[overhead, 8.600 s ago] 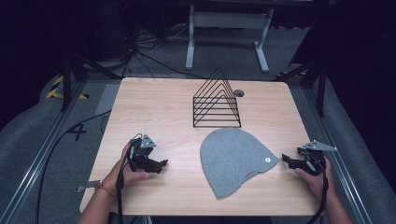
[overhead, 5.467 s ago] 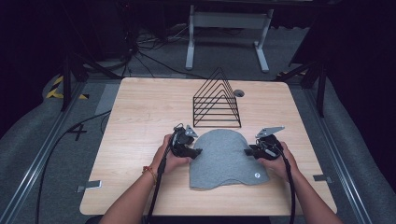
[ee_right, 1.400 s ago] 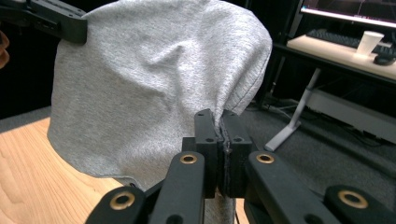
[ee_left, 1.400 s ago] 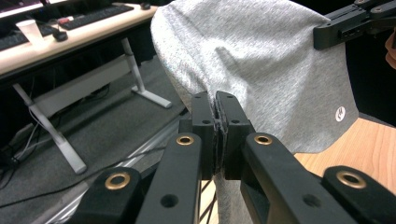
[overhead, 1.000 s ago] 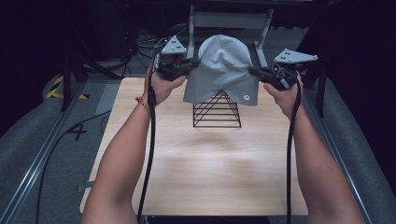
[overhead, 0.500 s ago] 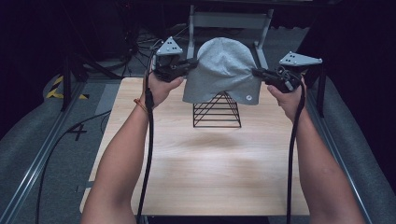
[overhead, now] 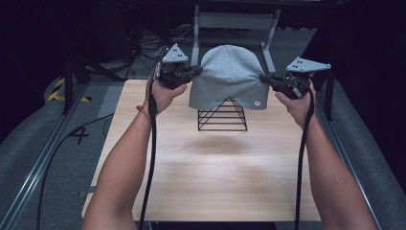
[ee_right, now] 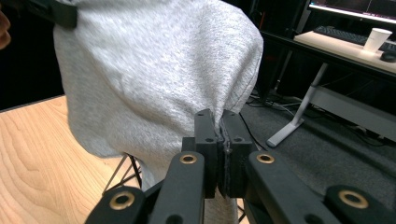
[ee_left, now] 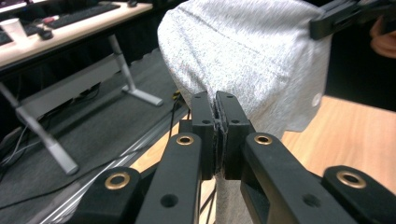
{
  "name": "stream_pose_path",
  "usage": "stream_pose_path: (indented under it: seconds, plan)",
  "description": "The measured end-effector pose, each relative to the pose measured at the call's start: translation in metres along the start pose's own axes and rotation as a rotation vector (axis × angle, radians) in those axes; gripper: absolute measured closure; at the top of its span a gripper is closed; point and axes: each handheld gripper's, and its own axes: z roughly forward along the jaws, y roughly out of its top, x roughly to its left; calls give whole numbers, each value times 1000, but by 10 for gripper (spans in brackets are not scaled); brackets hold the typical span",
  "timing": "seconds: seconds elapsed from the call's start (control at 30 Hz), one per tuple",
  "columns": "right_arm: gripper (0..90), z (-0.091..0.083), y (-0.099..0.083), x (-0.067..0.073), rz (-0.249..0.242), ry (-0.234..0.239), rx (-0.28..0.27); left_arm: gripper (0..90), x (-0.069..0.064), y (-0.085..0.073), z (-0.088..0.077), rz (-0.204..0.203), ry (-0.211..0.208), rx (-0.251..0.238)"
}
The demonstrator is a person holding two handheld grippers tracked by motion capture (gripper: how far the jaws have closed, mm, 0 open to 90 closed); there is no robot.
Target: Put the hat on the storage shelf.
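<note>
While the grey beanie (overhead: pixel 229 76) lay flat on the desk (overhead: pixel 210 177) some seconds ago, it is now held up in the air, spread between the two claws above the black wire rack (overhead: pixel 223 114) at the far side of the desk, and over the last second it has hardly been shifted. The left claw (overhead: pixel 195 72) is clamped tight on one edge of the hem, the right claw (overhead: pixel 265 80) likewise on the opposite edge, with fabric pinched between each pair of jaws. From this it may be judged that the beanie is about to be lowered over the rack's peak. The desk is of pale wood and otherwise bare; dark carpet, cables and a grey metal stand (overhead: pixel 234 21) are seen beyond, and a neighbouring bench with a keyboard (ee_left: pixel 84 11) and paper cup (ee_left: pixel 15 29).
</note>
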Motion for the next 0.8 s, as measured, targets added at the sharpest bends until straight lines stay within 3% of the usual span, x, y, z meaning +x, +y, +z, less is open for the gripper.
stream_pose_path:
  seconds: [0.2,0.4,0.8]
  plan:
    - [872,16,-13,0,12,7,28,872,8,-14,14,-10,27,35]
    - [871,29,-33,1,32,33,57,872,9,-38,26,-39,-13,53]
    - [872,42,-71,10,56,67,125,871,-6,-77,38,-60,-68,77]
